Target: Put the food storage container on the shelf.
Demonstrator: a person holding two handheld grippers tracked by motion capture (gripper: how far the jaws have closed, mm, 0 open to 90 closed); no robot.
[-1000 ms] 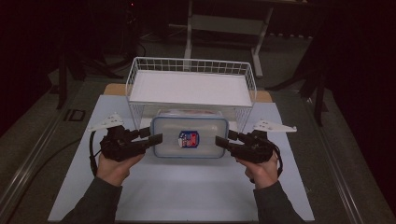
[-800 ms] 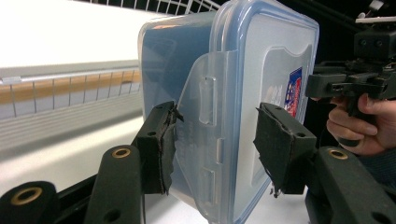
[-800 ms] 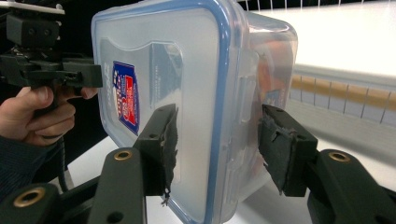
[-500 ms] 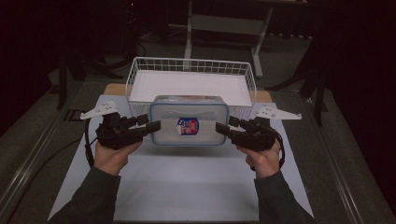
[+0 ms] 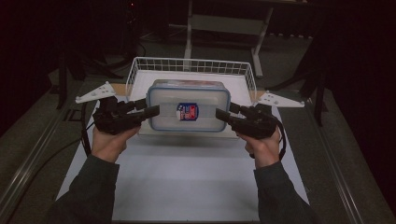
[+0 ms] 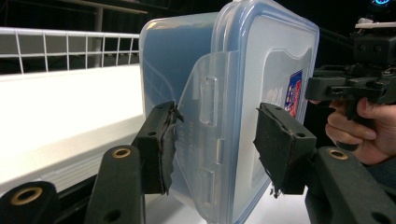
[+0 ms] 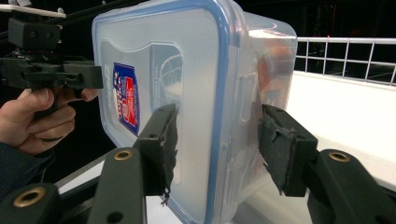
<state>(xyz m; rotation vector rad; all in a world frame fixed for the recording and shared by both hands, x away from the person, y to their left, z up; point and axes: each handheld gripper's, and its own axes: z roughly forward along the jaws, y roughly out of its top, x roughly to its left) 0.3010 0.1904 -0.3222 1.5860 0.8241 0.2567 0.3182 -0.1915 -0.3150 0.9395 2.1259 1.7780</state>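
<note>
A clear plastic container with a blue-rimmed lid and a red-and-blue label hangs level in the air at the near edge of the white wire basket. My left gripper is shut on its left end, my right gripper on its right end. In the left gripper view the pads clamp the container at its side clip, one on the base and one on the lid. The right gripper view shows the same grip on the container's other end, with the left gripper beyond.
A white mat covers the table under the container. The basket stands at the mat's far edge, its wire rim and white floor close behind the container. A metal stand rises in the dark behind the table.
Both grippers have risen with the container between them. It has come up off the mat and now hangs higher, closer to the basket's near rim.
</note>
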